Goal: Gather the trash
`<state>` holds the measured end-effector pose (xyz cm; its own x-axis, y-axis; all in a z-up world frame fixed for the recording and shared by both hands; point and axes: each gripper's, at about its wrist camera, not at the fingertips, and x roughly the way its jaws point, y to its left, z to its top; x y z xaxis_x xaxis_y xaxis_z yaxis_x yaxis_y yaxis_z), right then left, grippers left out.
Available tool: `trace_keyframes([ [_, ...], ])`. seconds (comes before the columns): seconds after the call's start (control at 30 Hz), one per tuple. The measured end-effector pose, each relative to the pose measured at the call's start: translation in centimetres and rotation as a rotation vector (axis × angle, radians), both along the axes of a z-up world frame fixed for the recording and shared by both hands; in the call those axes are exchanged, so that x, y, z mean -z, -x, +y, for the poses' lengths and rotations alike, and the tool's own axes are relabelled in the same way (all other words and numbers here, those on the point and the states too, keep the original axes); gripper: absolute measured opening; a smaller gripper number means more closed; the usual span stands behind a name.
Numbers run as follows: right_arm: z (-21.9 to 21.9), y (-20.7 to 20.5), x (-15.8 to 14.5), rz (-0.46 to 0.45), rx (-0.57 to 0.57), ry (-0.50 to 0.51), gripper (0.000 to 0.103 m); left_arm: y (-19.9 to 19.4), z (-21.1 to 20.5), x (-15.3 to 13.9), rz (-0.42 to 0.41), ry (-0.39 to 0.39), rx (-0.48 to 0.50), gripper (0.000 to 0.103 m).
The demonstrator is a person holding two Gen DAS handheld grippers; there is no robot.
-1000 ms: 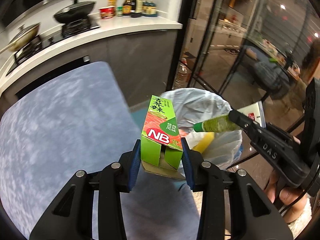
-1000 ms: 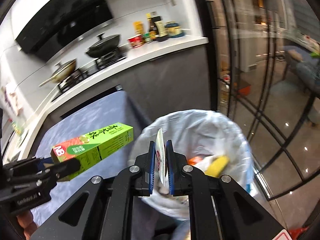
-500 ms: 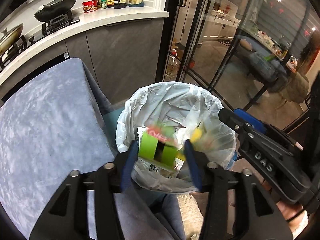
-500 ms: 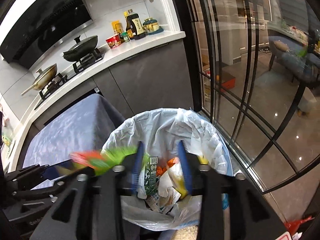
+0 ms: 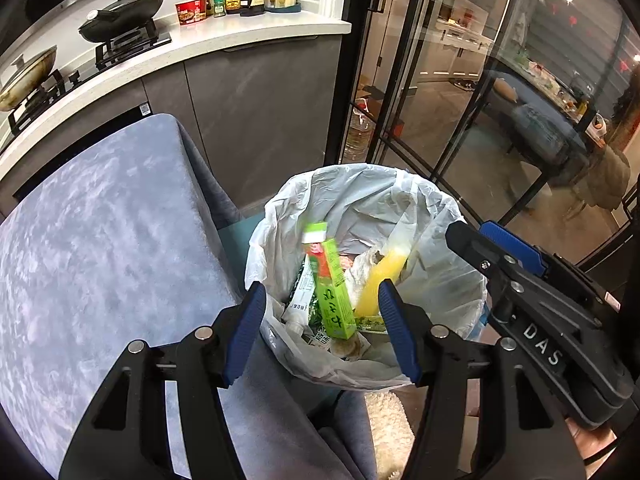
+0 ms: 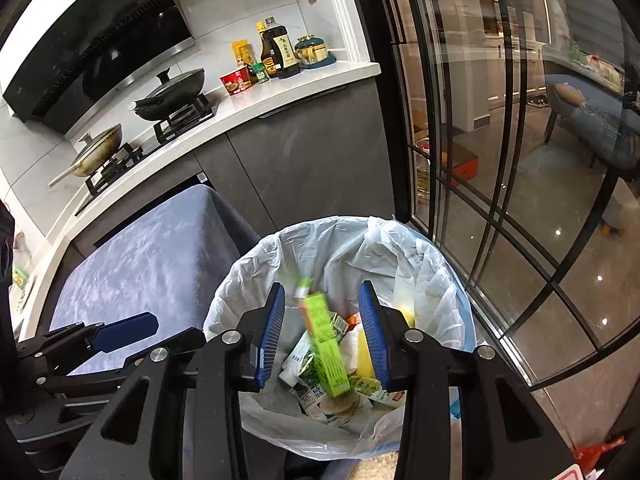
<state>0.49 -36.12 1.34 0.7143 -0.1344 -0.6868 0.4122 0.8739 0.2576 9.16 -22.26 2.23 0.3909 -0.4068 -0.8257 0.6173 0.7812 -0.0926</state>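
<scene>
A trash bin lined with a white plastic bag [image 5: 436, 216] [image 6: 256, 276] stands beside the grey-blue table. A green carton [image 5: 334, 300] [image 6: 326, 346] lies on end inside it among wrappers, a white tube and a yellow item [image 5: 378, 280]. My left gripper [image 5: 322, 328] is open and empty over the bin's near rim. My right gripper [image 6: 322, 332] is open and empty above the bin; it also shows at the right of the left wrist view [image 5: 520, 276].
The table with a grey-blue cloth [image 5: 92, 248] lies left of the bin. Behind it runs a kitchen counter [image 5: 240, 36] with pans, bottles and a red cup. Black-framed glass doors [image 6: 500, 160] stand to the right. A pale rug [image 5: 390, 432] lies below the bin.
Both grippers opened. The green carton left my left gripper and the flat packet left my right gripper; both dropped into the bin. Both grippers moved over the bin.
</scene>
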Motion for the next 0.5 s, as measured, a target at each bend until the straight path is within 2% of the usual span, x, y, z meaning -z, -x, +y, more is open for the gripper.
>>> trace_keyframes([
  [0.5,2.6,0.3,-0.4,0.015,-0.043,0.006,0.038,0.5,3.0,-0.1,-0.009,-0.009,-0.06,0.055],
])
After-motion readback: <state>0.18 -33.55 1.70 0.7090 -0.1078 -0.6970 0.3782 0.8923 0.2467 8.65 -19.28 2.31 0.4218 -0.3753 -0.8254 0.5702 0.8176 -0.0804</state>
